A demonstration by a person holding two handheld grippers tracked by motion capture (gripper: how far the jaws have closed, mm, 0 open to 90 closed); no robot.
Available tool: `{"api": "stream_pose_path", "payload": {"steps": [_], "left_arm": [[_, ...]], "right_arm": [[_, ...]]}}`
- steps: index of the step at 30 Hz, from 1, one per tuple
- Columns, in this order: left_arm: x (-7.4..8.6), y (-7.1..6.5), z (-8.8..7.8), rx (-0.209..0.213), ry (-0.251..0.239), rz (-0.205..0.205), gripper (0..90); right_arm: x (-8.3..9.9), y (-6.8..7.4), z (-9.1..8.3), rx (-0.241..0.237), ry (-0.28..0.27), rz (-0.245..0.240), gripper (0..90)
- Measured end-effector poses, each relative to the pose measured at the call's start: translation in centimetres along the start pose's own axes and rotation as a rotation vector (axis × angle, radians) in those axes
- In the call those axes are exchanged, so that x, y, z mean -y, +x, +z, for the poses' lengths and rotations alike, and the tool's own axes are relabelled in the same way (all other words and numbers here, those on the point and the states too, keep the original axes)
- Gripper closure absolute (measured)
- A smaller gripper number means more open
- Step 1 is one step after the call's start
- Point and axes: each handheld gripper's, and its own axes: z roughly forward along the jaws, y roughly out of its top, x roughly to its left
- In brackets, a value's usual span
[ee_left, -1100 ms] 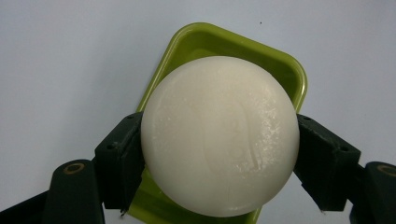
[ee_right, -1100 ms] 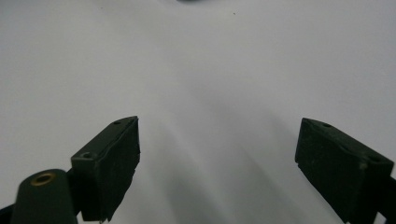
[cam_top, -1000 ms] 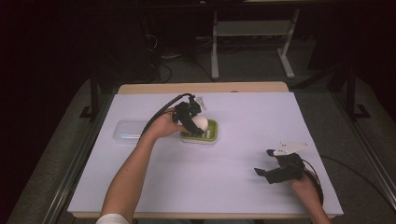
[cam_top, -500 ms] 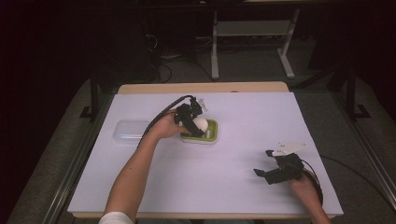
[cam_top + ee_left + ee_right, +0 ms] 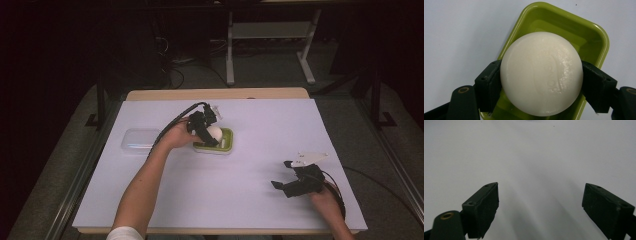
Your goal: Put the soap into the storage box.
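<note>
Left claw [image 5: 541, 82] gripping white soap [image 5: 541, 73] over green dish [image 5: 584, 30], clear lid [image 5: 140, 141] beside, right claw [image 5: 540, 207] spread, empty

Table [image 5: 260, 190] brightly lit amid dark surroundings; close views soft, faint shadows.

High view overlooks the table [image 5: 260, 190]; left gripper view shares its green dish [image 5: 579, 32] close-up

Both black grippers trail black cables, the right gripper [image 5: 283, 184] topped by a grey three-cornered plate [image 5: 310, 158]; white sleeve [image 5: 122, 233].
</note>
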Motion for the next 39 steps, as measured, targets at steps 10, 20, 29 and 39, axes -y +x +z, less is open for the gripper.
{"api": "stream_pose_path", "payload": {"steps": [10,20,29,39], "left_arm": [[-0.1,-0.1,0.4,-0.006,0.01,0.002,25.1],[-0.2,-0.5,-0.4,-0.014,0.003,0.003,25.3],[-0.2,-1.0,-1.6,-0.023,-0.009,0.008,25.5],[0.4,-1.4,-3.1,-0.039,-0.052,-0.001,25.5]], "right_arm": [[0.0,0.0,0.0,0.0,0.01,0.0,13.2],[-0.2,0.2,0.2,0.003,0.012,-0.013,13.2],[-0.4,0.5,0.3,0.0,0.019,-0.027,13.2],[-0.5,0.5,0.2,-0.002,0.012,-0.028,13.2]]}}
